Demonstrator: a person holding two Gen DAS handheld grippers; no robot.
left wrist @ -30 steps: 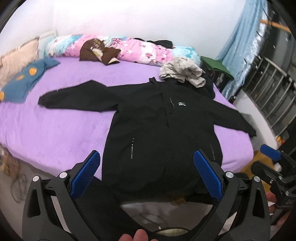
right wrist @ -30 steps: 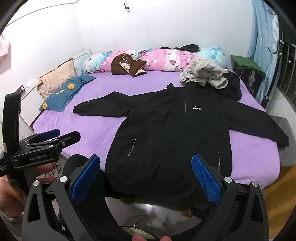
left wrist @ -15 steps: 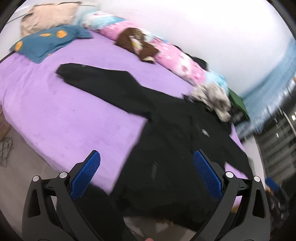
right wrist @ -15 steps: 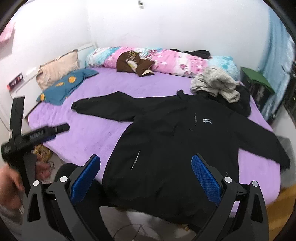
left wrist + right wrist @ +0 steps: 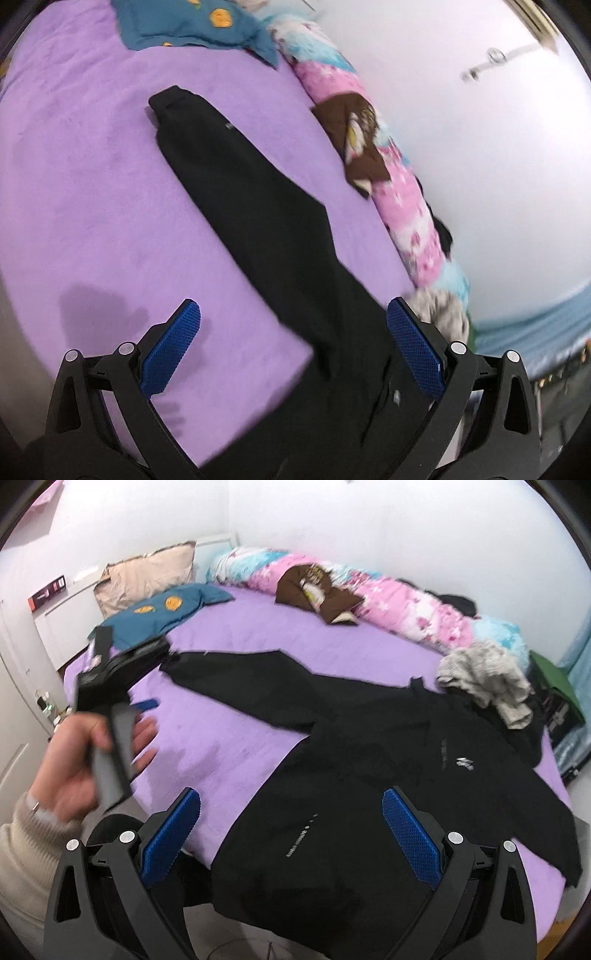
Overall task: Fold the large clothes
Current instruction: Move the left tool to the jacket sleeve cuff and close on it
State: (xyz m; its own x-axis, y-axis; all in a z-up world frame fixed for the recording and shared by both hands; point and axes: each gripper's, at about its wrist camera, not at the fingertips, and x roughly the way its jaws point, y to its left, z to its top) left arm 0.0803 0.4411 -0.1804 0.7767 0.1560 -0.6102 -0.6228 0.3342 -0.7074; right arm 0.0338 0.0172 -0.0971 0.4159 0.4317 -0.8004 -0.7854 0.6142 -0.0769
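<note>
Hanging over the near edge of the bed [image 5: 92, 192], the left claw [image 5: 293, 345] stands wide, its blue pads [image 5: 170, 347] far apart with nothing between them and touching nothing. The right claw [image 5: 291, 832] is spread just as wide and also holds nothing; it hovers above the hem of the black jacket [image 5: 388, 775].

The jacket lies face up and spread flat on the purple bed cover, hem toward 6 o'clock and collar toward 1 o'clock in the right wrist view. One sleeve [image 5: 236, 177] runs out toward 10 o'clock, its cuff just short of the blue pillow [image 5: 184, 22].

Only the right wrist view takes in the whole garment, with its white chest logo [image 5: 464, 763] and small print near the hem. It also shows the person's left hand [image 5: 88, 764] at 9 o'clock, gripping the blurred handle of the other claw above the bed's near corner, a beige pillow [image 5: 147, 572] at 11 o'clock, and a grey crumpled garment [image 5: 487, 675] at 2 o'clock just beyond the collar. The left wrist view is tilted and shows mostly the sleeve, close up.

Along the far side of the bed lies a pink floral quilt roll [image 5: 399, 598], with a brown garment [image 5: 314, 590] on top of it.
</note>
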